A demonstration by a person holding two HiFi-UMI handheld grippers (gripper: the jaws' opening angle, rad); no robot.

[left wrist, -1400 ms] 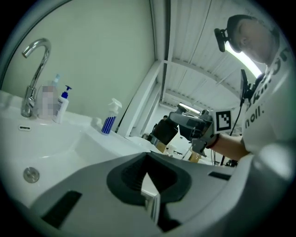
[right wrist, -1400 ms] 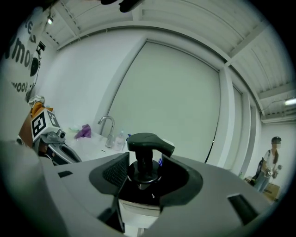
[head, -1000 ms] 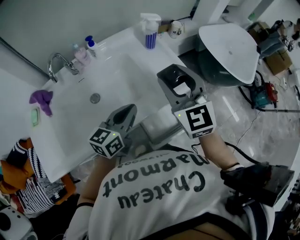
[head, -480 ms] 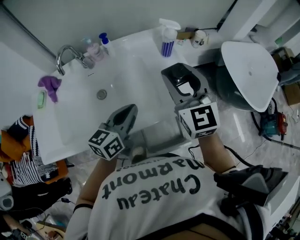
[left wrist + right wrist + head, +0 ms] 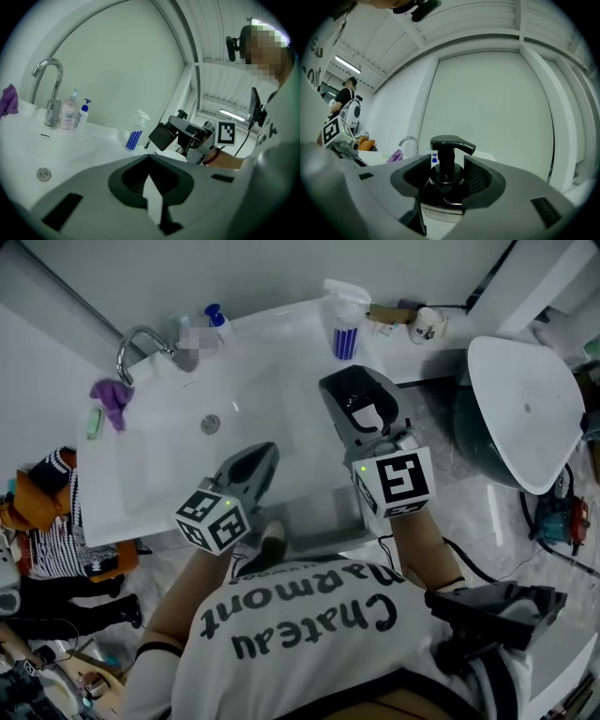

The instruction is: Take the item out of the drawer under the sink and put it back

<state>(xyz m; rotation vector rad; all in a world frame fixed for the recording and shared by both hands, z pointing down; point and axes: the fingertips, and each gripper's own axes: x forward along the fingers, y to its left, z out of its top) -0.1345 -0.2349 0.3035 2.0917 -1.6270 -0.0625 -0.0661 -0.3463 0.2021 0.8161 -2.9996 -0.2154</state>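
Pump bottle (image 5: pixel 444 187): upright, clamped in the right claw (image 5: pixel 359 418) at frame centre, over the right front edge of the sink (image 5: pixel 169 474) and out of the drawer (image 5: pixel 323 521) below. Left claw (image 5: pixel 261 457): pressed together, empty. Since a second ago both claws have shifted slightly across the sink front with the grip unchanged, so removal looks complete and the return is pending.

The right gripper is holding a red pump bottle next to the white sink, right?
Not quite: the colour is wrong. The plastic pump bottle held in the right gripper is black, not red, with a pale label lower down. The right gripper view shows it clamped between the jaws. The rest is right: the head view shows that gripper beside the white sink.
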